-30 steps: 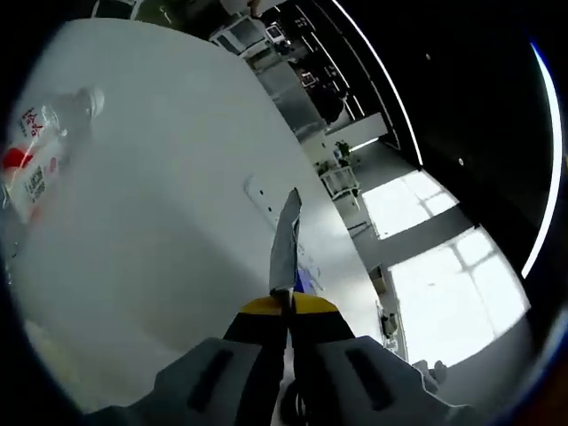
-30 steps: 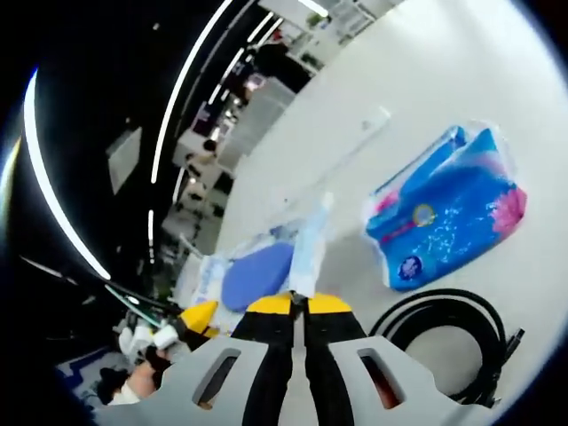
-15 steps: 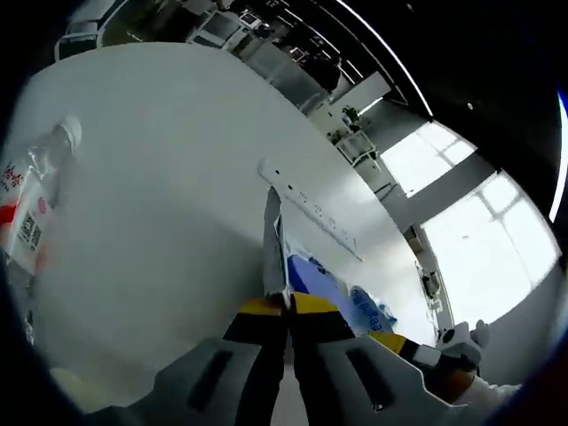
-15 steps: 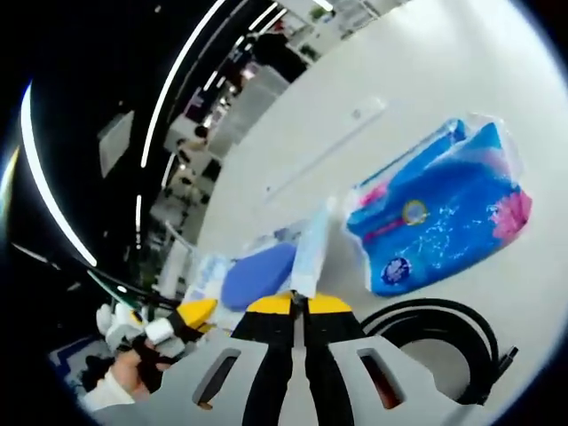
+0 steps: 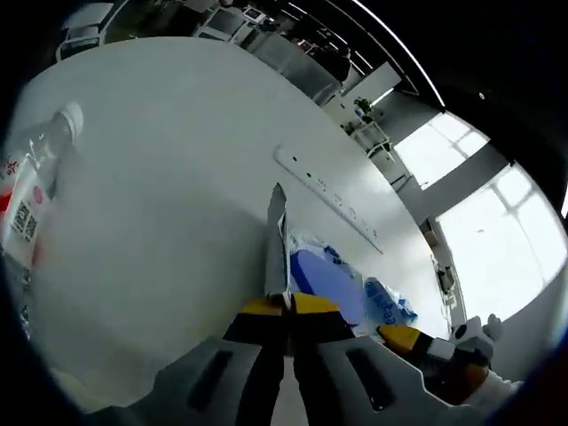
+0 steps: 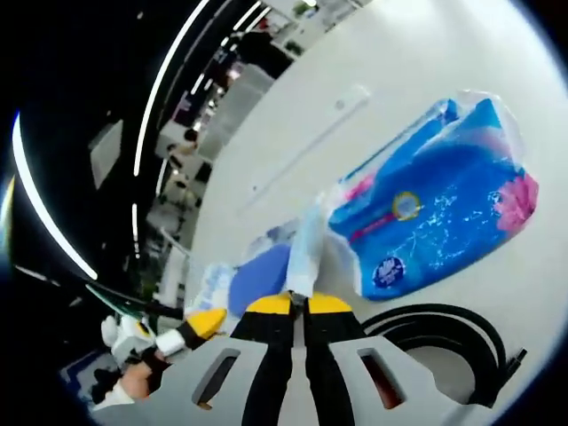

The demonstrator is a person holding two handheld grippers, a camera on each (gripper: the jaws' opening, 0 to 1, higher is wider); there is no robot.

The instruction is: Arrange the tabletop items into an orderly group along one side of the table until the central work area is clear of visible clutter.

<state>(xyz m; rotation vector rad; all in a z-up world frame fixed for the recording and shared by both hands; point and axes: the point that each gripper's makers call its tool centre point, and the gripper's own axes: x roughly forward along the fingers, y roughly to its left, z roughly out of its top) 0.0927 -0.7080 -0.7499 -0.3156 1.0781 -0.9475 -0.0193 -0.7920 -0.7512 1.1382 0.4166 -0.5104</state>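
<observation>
White table (image 5: 169,177) spreads under both my grippers, with a big blue tissue pack (image 6: 444,222) lying near a coiled black cable (image 6: 444,342). My left gripper (image 5: 286,306) and right gripper (image 6: 297,302) are each clamped on an edge of the same small blue-and-clear packet (image 5: 324,275). A water bottle (image 5: 35,191) lies well apart at the table's far left.

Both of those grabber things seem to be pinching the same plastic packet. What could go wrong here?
Probably three things. The left gripper and right gripper each pinch only a thin edge of the clear packet with the blue item, so the film could tear or slip if the hands pull apart. The packet hangs close to the blue tissue pack and might nudge it. The coiled black cable lies just below the right gripper and could snag.
</observation>
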